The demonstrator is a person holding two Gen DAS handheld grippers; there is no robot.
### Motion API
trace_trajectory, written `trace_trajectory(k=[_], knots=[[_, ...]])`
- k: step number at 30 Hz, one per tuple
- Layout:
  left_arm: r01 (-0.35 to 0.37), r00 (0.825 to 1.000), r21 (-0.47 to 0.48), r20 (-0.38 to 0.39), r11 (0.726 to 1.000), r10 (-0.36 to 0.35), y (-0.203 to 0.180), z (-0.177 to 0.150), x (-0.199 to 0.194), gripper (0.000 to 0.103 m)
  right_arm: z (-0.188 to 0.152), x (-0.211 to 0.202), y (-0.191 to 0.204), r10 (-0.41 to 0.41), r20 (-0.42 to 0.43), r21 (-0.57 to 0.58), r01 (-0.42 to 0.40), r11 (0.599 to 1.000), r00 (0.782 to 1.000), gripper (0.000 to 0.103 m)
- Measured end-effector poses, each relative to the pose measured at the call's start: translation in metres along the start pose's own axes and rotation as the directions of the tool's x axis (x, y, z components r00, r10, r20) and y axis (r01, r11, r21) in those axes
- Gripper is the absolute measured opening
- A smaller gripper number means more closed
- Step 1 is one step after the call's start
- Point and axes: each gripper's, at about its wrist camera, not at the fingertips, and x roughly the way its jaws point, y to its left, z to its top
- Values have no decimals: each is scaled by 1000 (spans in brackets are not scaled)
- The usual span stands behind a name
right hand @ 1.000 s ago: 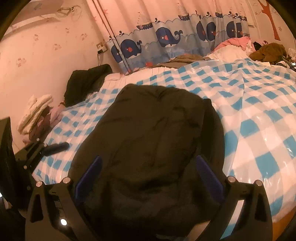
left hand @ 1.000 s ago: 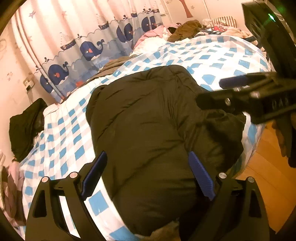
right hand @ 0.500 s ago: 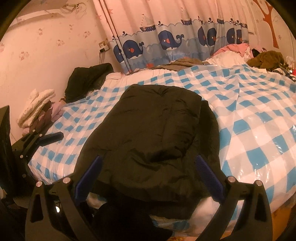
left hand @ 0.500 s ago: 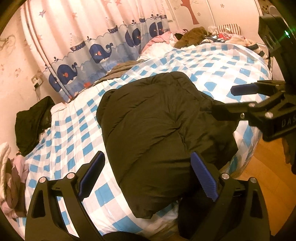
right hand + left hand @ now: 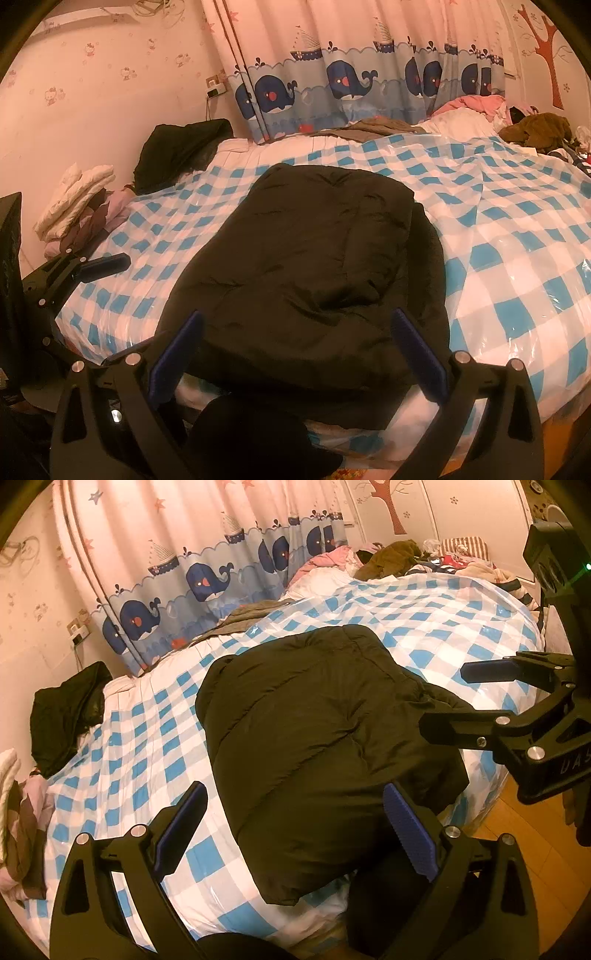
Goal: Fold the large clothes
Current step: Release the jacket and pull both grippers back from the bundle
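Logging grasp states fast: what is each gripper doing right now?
Left gripper: open, holding nothing, above the jacket.
Right gripper: open, holding nothing.

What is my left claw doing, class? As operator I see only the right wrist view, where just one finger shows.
Observer: The left claw is open and holds nothing; both blue pads stand wide apart.
Operator: What lies at the bed's far end, past my frame?
Observer: A red-and-white striped cloth, among piled clothes on the bed.
Operator: And what is to the bed's right?
Observer: Wooden floor.
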Motion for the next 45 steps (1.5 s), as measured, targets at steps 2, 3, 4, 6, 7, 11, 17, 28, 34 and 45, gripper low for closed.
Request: trace_trajectory(k=[2,3,4,6,7,11,17,28,34,45], knots=[[0,1000,-4,-1,1000,0,1,0,-1,92,0,0,0,-2,2,1,2,1000,1000,97],[1,1000,-7,-1,1000,-1,2,-1,-1,92,0,0,1,-2,2,1,2,1000,1000,97],[0,1000,-10,-1,1000,0,2,-1,-2,92,0,0,0,-1,2,1,1,1000,1000,97],[0,1000,-13,-2,1000,0,2,-1,-3,92,0,0,2,-1,3,1,1,1000,1000,97],[1,1000,-13,-2,1000,-1,2,-1,-3,92,-1,0,3,0,4,1,0,1000,1000,97],[0,1000,-13,-1,1000,0,2,-1,-3,93,0,0,3,-2,3,0,2,1000,1000,97],[1,1000,-17,-4,1000,-1,2,-1,-3,93,1,0,2,-3,3,-1,3,1000,1000,97],[4,1000,-29,-6,1000,-4,4,-3,-3,93,4,0,1,-5,3,-6,5,1000,1000,97],[4,1000,-40,-15,999,-4,7,-5,1,93,4,0,1,-3,6,-3,3,1000,1000,97],[-7,1000,-83,-27,997,5,13,-4,9,94,16,7,-4,-11,-10,6,11,1000,1000,97]])
